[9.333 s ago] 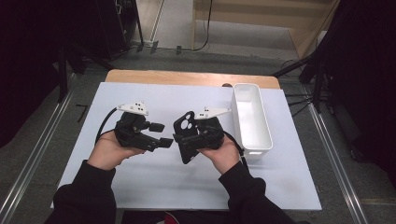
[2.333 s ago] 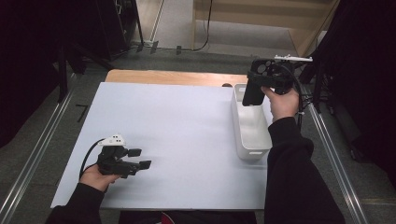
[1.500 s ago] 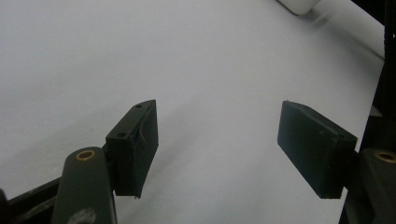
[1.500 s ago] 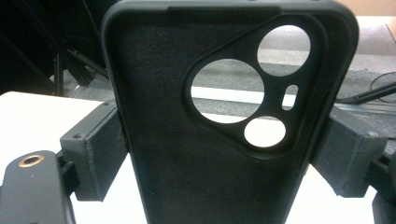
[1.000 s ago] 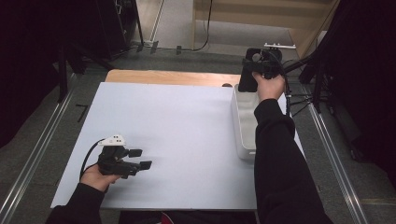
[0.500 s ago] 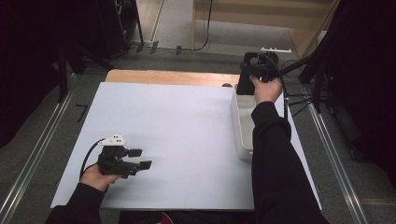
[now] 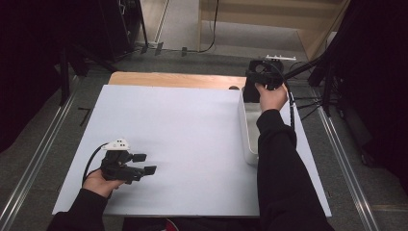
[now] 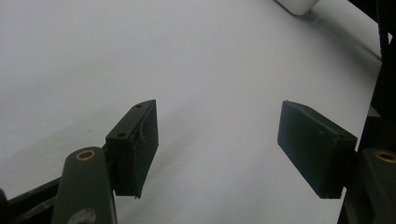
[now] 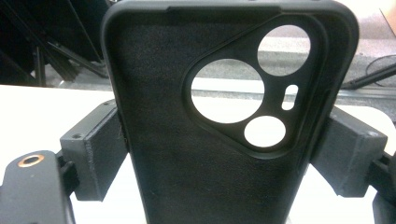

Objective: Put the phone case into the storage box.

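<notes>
A black phone case (image 9: 210,116) stands upright between the jaws of my right gripper (image 9: 224,154), its soft inner side and camera cut-outs facing the camera. In the high view that right gripper (image 7: 252,91) is held above the far end of the white bin (image 7: 248,130), shut on the phone case (image 7: 251,92). My left gripper (image 7: 144,163) rests low at the near left of the white table top (image 7: 183,134), jaws wide apart with nothing between them. In the left gripper view its jaws frame bare white surface (image 8: 210,93).
A strip of wooden table (image 7: 173,79) shows beyond the white top's far edge. Metal rails (image 7: 38,154) run along both sides on the floor. Dark stands and cables (image 7: 332,77) crowd the far right. The bin's corner (image 8: 299,5) peeks into the left gripper view.
My right gripper has lifted from the bin and moved farther back with the phone case. The left gripper has stayed put at the near left.
</notes>
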Demonstrator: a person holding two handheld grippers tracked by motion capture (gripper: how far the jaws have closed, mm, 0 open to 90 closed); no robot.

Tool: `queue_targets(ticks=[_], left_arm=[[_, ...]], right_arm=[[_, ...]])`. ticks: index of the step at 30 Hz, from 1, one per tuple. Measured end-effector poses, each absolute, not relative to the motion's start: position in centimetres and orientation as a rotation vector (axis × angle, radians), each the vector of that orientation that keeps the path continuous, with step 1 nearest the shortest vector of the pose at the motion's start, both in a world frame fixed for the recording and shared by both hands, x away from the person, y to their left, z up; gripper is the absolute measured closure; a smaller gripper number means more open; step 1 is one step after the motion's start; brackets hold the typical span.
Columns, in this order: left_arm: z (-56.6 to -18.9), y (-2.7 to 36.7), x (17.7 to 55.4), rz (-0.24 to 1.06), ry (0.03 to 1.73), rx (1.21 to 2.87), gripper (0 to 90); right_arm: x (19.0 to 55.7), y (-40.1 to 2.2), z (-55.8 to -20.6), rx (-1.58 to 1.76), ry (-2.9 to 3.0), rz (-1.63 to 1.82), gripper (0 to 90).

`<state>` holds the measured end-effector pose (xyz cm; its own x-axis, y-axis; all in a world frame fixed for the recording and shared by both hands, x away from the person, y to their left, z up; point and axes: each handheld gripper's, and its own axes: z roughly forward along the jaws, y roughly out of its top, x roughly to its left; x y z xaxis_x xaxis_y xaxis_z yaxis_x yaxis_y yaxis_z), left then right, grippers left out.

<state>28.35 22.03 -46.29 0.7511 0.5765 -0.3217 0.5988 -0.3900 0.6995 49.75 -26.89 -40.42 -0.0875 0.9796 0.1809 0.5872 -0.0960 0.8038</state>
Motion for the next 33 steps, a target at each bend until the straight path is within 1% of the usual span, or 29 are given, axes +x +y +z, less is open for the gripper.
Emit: queue_targets(ticks=[24,33], left_arm=[[-46.3,22.0,28.4,-0.031,0.88,2.089,28.5],[-46.3,22.0,28.3,-0.031,0.88,2.09,28.5]], right_arm=[[49.0,-26.6,-43.4,1.744,1.737,1.031,11.7],[48.9,-26.1,-43.7,1.725,1.766,0.997,11.3]])
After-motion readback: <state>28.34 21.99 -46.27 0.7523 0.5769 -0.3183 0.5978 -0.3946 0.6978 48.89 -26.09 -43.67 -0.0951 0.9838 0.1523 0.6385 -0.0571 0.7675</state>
